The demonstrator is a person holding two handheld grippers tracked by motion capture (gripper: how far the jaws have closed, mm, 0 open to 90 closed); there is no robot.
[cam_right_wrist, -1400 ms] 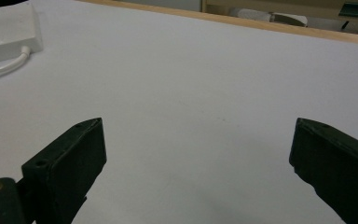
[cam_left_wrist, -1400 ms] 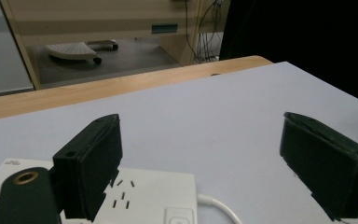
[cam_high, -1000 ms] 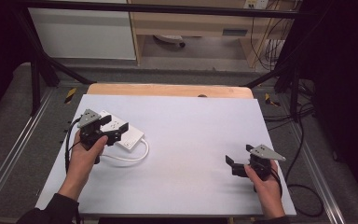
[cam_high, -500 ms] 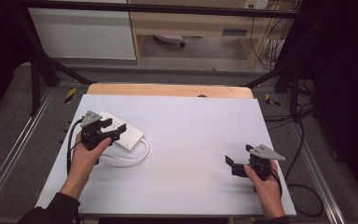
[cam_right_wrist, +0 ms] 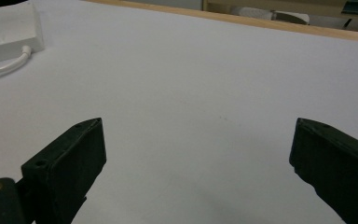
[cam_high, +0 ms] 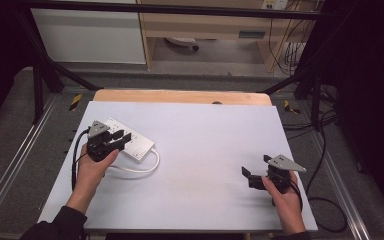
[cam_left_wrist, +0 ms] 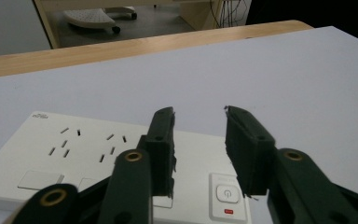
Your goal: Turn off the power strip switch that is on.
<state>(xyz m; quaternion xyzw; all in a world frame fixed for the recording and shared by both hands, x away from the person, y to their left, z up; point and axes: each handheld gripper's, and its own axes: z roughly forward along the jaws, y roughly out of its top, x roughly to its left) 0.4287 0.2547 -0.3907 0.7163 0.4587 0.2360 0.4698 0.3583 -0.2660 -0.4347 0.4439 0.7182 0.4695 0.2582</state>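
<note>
Where the left gripper view begins at its lower edge, the two black jaws of the left gripper (cam_left_wrist: 199, 140) rise over the white power strip (cam_left_wrist: 74, 154). The jaws have just been closing; a narrow gap remains between them, nothing is clamped in it, and the pads press on nothing. Whether the jaw tips touch the strip's top face cannot be told. Below the gap, at the lower centre of that frame, sits the strip's power button (cam_left_wrist: 227, 192) with a small red mark under it. The socket slots (cam_left_wrist: 88, 142) lie to the left of the jaws, toward the strip's far end.

In the high view, the left gripper (cam_high: 121, 140) stands at the left of the frame, held by the left hand (cam_high: 92, 167), and its jaws cover the near end of the power strip (cam_high: 139, 145). The strip lies aslant on the white table top (cam_high: 205, 150). Its white cable (cam_high: 140, 167) loops out from that end, just below the strip.

At the lower right of the high view, the right gripper (cam_high: 248, 177) rests well apart from the strip, jaws spread wide and empty. In the right gripper view the strip (cam_right_wrist: 9, 30) appears far off at the upper left. Beyond the white top, a wooden table edge (cam_high: 180, 96) runs across the upper frame.
</note>
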